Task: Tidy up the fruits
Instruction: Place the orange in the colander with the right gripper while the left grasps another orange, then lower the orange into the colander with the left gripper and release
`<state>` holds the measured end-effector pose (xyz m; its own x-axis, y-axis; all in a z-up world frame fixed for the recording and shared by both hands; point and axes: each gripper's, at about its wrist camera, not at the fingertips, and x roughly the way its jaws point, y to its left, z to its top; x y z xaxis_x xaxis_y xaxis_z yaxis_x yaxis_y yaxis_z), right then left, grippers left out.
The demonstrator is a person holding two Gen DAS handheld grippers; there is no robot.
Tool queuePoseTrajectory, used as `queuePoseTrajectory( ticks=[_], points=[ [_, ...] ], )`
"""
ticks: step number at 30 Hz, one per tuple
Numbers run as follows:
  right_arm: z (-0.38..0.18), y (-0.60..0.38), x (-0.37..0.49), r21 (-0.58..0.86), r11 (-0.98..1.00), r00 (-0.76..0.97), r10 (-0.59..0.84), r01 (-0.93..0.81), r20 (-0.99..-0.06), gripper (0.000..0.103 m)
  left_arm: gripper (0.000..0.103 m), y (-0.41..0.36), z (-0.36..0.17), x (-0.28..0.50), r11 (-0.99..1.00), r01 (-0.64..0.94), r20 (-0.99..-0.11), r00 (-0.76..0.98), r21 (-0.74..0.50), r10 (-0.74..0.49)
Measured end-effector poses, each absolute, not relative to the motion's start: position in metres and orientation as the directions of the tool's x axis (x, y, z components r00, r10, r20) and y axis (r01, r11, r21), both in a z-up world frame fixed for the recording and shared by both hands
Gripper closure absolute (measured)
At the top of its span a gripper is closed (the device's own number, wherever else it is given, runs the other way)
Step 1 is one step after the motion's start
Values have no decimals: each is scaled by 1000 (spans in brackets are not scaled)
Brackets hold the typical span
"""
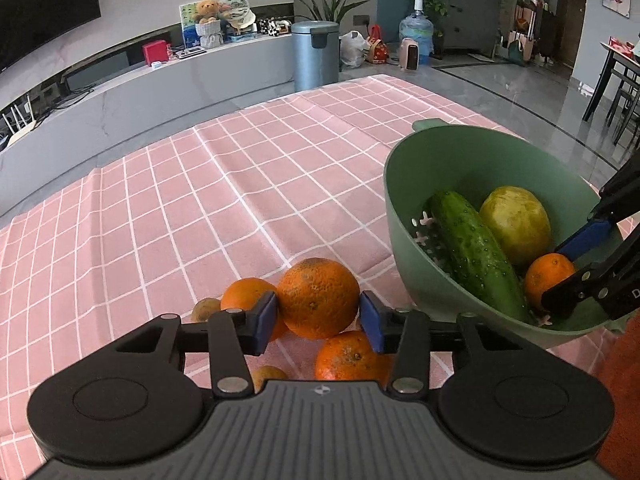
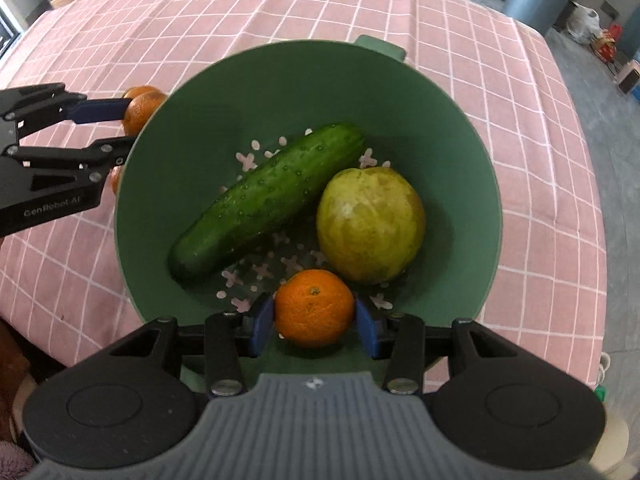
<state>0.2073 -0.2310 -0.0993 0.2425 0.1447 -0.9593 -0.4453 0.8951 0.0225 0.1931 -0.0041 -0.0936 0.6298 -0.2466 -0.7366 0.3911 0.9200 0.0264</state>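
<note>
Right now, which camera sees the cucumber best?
The right wrist view: it looks straight down into the green bowl, so the whole cucumber shows from end to end. The left wrist view sees the cucumber slanted, and the bowl's near rim hides its lower end.

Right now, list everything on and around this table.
bowl: one, green, table's right part
cucumber: one, dark green, in bowl
yellow-green fruit: one, in bowl beside cucumber
small orange: one, in bowl, gripped
large orange: one, left of bowl, gripped
other oranges: two, orange, beside it
brownish fruits: two, small, beside those oranges
tablecloth: one, pink checked
bin: one, grey-blue, floor beyond table
left hand-held gripper: one, black, blue pads, on large orange
right hand-held gripper: one, same, on small orange
</note>
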Motion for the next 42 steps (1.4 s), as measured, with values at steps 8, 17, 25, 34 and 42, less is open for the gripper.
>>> queuePoseTrajectory(
  ticks=[8,17,25,34,42],
  points=[
    [-93,-235,204,31,892,260,164,-450,-952,44,55,3,-81,186,934,356,-706,654,-28,-270],
    [-67,-250,190,29,883,310,195,-469,-930,43,55,-5,-26,167,875,461,-660,612,-149,-436],
    [-53,-262,184,3,877,366,204,-481,-908,43,55,-53,-21,174,793,568,-719,454,-222,-527],
    [-50,-267,180,-42,854,402,199,-518,-894,43,55,-80,-52,187,771,578,-798,318,-265,-512],
    [-51,-271,178,-44,858,417,204,-512,-886,43,54,-91,-62,186,785,579,-846,288,-219,-449]
  ],
)
